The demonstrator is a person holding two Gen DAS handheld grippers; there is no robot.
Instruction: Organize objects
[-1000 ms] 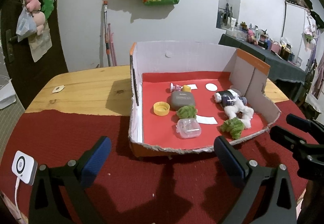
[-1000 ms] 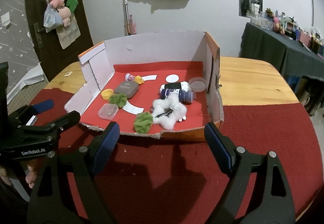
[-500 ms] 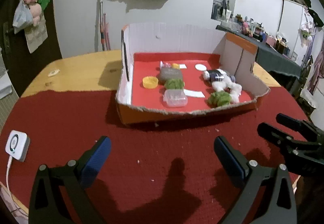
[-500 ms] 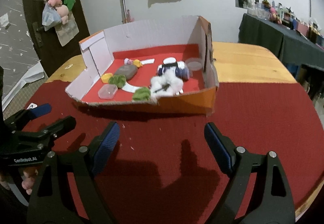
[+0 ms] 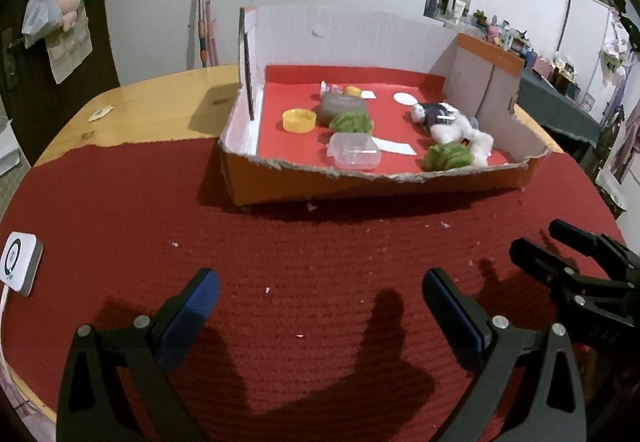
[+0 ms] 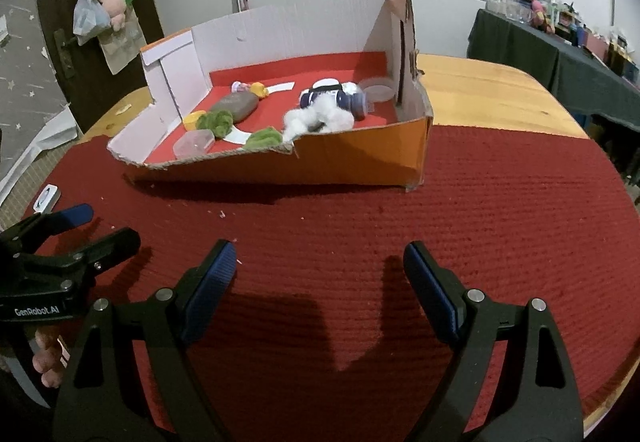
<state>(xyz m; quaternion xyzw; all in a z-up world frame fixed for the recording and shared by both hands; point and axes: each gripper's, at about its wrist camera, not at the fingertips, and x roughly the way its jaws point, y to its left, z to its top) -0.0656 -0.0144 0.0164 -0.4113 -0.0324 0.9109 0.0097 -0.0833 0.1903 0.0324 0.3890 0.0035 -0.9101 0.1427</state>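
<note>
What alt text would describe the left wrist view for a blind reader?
A torn cardboard box sits on a red cloth, holding a yellow cap, a clear plastic case and a white plush toy. The left gripper hangs open in front, empty.

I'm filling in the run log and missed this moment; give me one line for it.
left gripper: open, empty, over red cloth | right gripper: open, empty | cardboard box: untouched, objects inside
</note>
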